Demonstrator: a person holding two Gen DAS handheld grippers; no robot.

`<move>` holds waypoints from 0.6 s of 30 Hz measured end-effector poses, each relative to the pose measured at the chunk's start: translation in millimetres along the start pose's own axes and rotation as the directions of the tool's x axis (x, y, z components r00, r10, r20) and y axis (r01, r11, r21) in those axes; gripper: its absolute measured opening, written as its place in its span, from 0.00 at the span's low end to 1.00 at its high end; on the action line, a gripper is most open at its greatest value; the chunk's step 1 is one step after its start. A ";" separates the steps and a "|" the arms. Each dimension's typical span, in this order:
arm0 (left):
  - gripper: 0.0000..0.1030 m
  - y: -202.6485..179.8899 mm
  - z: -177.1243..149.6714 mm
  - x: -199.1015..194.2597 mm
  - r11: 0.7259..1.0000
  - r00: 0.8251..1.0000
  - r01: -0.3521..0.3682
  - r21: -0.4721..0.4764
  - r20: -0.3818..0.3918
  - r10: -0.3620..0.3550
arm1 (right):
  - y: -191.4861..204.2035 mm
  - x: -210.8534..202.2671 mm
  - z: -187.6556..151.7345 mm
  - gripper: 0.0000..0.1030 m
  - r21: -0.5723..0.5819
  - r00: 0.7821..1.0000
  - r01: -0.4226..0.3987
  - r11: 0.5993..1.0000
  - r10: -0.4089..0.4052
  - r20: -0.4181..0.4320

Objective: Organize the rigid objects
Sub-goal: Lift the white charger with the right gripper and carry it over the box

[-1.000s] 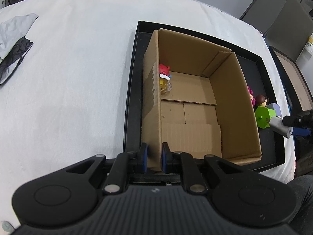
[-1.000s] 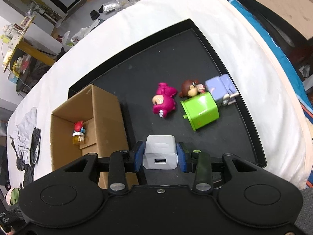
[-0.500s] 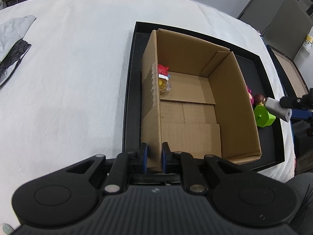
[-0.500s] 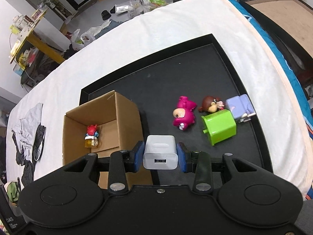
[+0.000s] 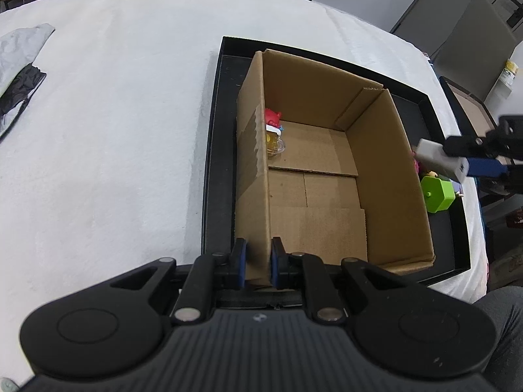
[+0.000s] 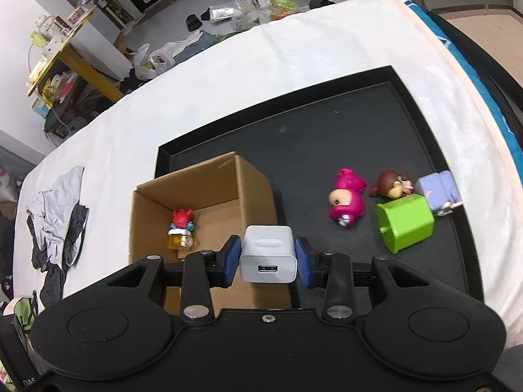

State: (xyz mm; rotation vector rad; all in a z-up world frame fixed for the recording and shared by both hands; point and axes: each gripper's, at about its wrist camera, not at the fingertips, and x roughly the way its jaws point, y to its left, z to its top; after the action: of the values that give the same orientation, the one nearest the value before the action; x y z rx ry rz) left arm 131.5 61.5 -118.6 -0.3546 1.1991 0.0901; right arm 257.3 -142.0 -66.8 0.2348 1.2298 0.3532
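An open cardboard box (image 5: 327, 176) (image 6: 209, 192) stands in a black tray (image 5: 215, 163) (image 6: 392, 150) on a white cloth. My left gripper (image 5: 255, 263) is shut on the near end of the box's left wall. My right gripper (image 6: 268, 259) is shut on a white USB charger (image 6: 268, 254) (image 5: 438, 158), held in the air over the box's right wall. Inside the box lies a small red and yellow figure (image 5: 274, 130) (image 6: 180, 230). On the tray right of the box lie a pink figure (image 6: 346, 201), a brown-haired figure (image 6: 390, 184), a green cube (image 6: 407, 227) (image 5: 436, 192) and a lilac block (image 6: 439, 192).
Grey and black clothing (image 6: 59, 215) (image 5: 19, 75) lies on the cloth far left of the tray. Past the table's far edge are a cluttered yellow shelf (image 6: 55, 58) and bags on the floor (image 6: 157, 58). A person's dark trouser leg (image 5: 503, 326) shows at the near right.
My right gripper has carried the white charger up and leftward, from over the tray floor near the green cube to over the box's right wall. The left gripper has kept still on the box wall.
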 end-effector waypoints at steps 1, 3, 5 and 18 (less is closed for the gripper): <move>0.13 0.6 -0.1 0.2 1.000 1.000 0.002 -0.001 -0.003 -0.002 | 2.8 0.9 0.2 0.35 -0.002 1.000 -0.003 1.000 0.003 0.000; 0.14 1.8 0.0 0.2 1.000 1.000 0.002 -0.004 -0.004 -0.002 | 10.4 5.0 1.3 0.35 -0.015 1.000 0.006 1.000 -0.006 0.000; 0.14 1.5 0.3 0.6 1.000 1.000 0.002 -0.005 -0.004 -0.002 | 15.7 8.4 3.6 0.35 -0.026 1.000 0.011 1.000 -0.011 0.004; 0.14 -1.9 -0.5 3.5 1.000 1.000 0.020 0.013 -0.001 -0.020 | 33.0 7.0 23.5 0.35 -0.044 0.999 -0.012 0.999 0.013 0.037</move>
State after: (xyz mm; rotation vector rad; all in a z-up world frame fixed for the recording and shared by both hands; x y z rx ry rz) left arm 132.9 59.2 -121.5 -0.3549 1.1960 0.0651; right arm 277.0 -108.5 -53.5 0.2105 1.1827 0.3849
